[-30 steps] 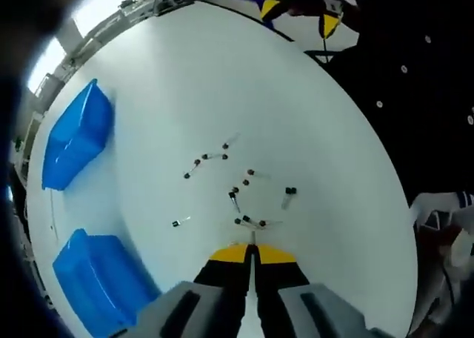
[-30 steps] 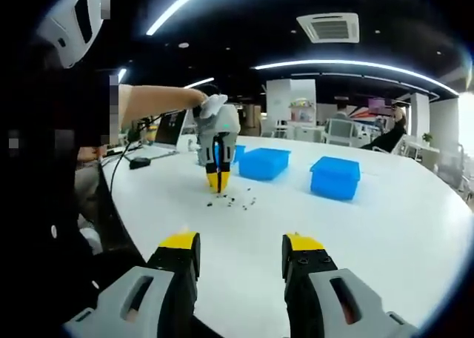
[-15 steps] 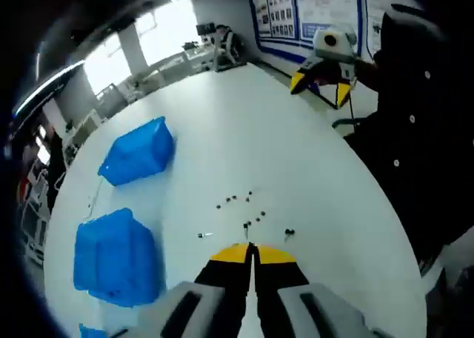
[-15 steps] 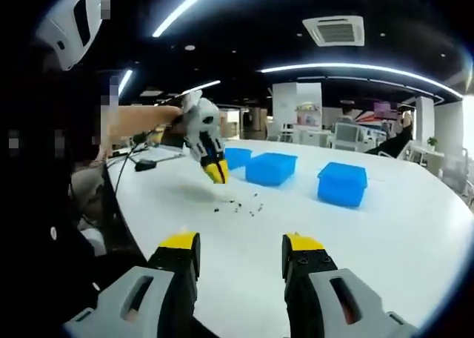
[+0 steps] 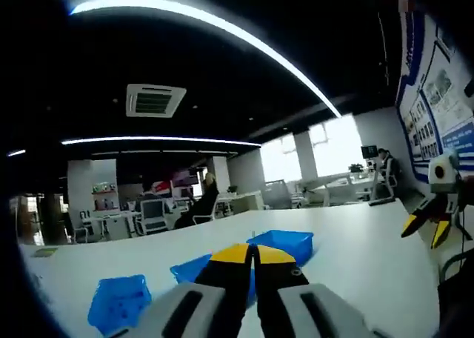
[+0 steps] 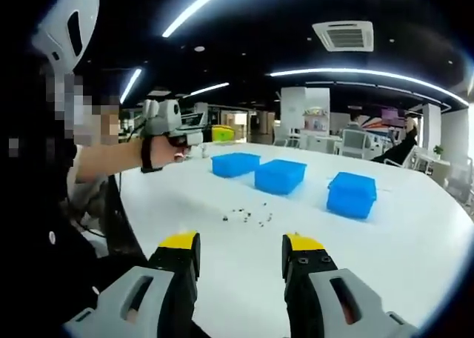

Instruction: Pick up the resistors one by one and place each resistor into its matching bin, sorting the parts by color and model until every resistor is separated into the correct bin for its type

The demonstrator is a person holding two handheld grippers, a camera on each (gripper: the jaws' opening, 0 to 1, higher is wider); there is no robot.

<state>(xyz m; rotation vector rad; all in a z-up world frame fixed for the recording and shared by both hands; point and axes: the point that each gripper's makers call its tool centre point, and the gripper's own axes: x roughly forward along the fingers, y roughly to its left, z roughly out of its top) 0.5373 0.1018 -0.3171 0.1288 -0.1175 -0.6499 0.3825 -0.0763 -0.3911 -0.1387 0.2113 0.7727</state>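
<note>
Left gripper view: my left gripper (image 5: 252,253) points level across the room, its yellow-tipped jaws pressed together; whether anything is pinched between them I cannot tell. Past the tips I count three blue bins: one (image 5: 285,243) just right of the jaws, one (image 5: 190,270) partly hidden behind them, one (image 5: 118,302) near the lower left, all on the white surface (image 5: 363,249). My right gripper (image 5: 428,221) shows at the right edge, partly cut off.

Right gripper view: my right gripper (image 6: 241,255) has its jaws spread wide with nothing between them. A small cluster of resistors (image 6: 246,216) lies on the surface ahead, too tiny to count. Beyond them stand three bins in a row. My left hand (image 6: 174,147) holds the left gripper raised at the left. Open white surface stretches to the right.
</note>
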